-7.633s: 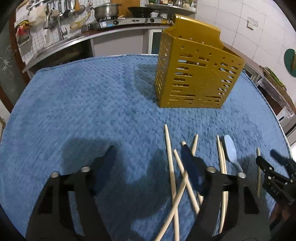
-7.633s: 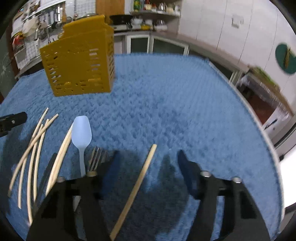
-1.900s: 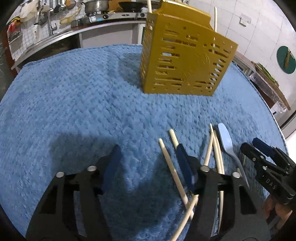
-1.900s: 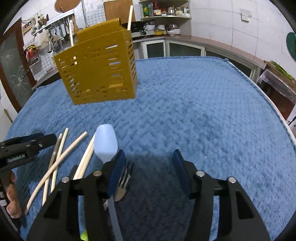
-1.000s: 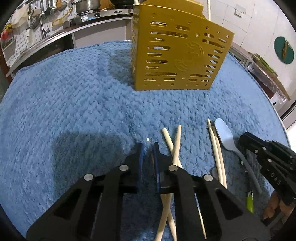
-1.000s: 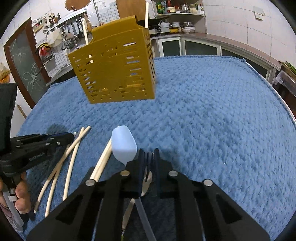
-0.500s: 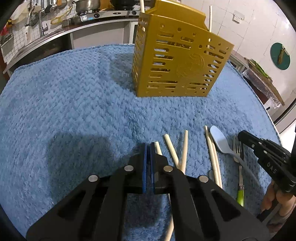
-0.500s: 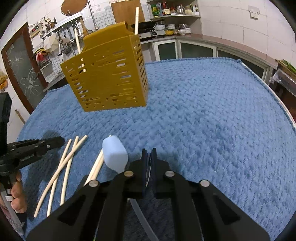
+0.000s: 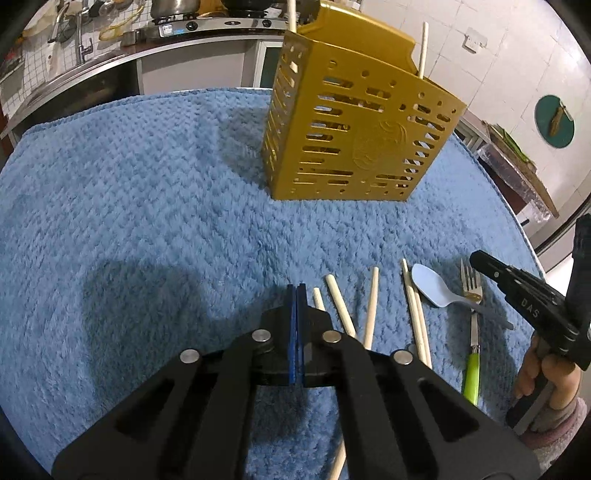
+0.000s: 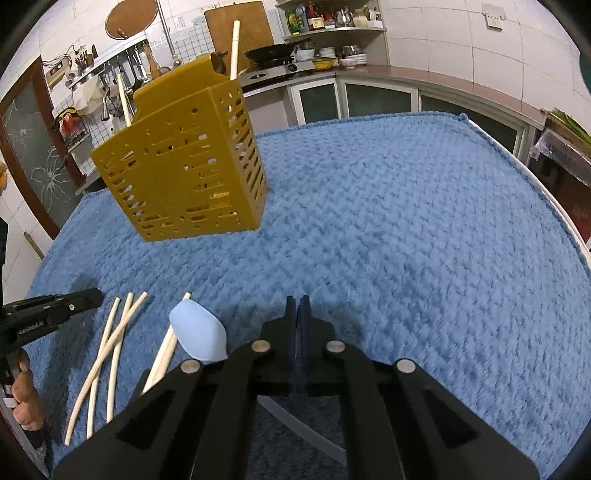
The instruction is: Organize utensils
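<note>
A gold slotted utensil holder (image 9: 354,147) (image 10: 184,177) stands on the blue mat with two chopsticks (image 9: 423,48) upright in it. Several loose chopsticks (image 9: 371,306) (image 10: 110,350) lie in front of it. To their right lie a pale blue spoon (image 9: 430,286) (image 10: 197,334) and a green-handled fork (image 9: 471,291). My left gripper (image 9: 296,288) is shut with nothing seen between its pads, and one chopstick tip lies just right of it. My right gripper (image 10: 299,300) hovers over the fork, its jaws closing to a sliver with nothing between them.
The fluffy blue mat (image 10: 406,221) covers the round table, and its edge (image 10: 554,206) curves along the right. A kitchen counter with a stove (image 9: 207,26) runs behind. A person's hand (image 9: 546,373) grips the right tool's handle.
Both grippers went from wide open to shut. The left one closed beside a chopstick tip without taking it. The right one closed over the fork, which still lies on the mat.
</note>
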Tool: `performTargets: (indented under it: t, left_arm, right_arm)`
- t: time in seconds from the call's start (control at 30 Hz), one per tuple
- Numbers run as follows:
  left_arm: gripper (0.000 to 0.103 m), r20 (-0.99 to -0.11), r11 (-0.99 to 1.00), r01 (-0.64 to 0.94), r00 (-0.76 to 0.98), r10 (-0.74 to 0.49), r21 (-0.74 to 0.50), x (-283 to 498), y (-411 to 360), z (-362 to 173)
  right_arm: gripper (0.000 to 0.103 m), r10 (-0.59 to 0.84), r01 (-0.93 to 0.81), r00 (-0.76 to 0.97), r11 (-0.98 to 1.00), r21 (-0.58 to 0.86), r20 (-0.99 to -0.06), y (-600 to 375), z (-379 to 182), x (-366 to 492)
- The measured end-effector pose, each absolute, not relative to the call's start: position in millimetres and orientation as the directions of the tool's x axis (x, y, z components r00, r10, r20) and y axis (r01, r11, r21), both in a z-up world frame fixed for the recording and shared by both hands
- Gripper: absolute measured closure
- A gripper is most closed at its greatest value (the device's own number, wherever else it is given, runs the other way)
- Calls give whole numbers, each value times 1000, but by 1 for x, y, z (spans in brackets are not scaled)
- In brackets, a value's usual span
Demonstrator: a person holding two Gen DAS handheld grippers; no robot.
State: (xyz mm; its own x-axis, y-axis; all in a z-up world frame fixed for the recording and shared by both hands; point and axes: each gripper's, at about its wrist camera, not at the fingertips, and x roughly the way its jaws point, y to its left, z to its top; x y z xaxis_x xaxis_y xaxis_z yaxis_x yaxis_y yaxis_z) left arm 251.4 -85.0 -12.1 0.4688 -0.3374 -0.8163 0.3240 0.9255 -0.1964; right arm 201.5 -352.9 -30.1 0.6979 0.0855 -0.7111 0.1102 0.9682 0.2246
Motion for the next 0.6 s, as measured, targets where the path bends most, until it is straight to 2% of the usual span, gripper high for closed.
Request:
performTargets:
  t: [0.2,0.43,0.5,0.6]
  left_arm:
    - [100,-818,919,333,454,-353,-212,250,-88,-9]
    - [100,-860,926,337,408,-306,-169,251,-102,-27]
    - [97,-862,927,332,404,-307,-175,252,-102,-27]
    - [83,-868,927,328,389,-308,-182,254,-106,-28]
  right_arm:
    - [99,102,113,696,962,250,-710,-355,-34,201]
    - [97,115,129,687,952,276,-717,-361,-36,198]
    - [96,122,134,685,948,289,-718,-364,-37,197]
    - [96,130,139,681,943,302,-720,-366,-38,197]
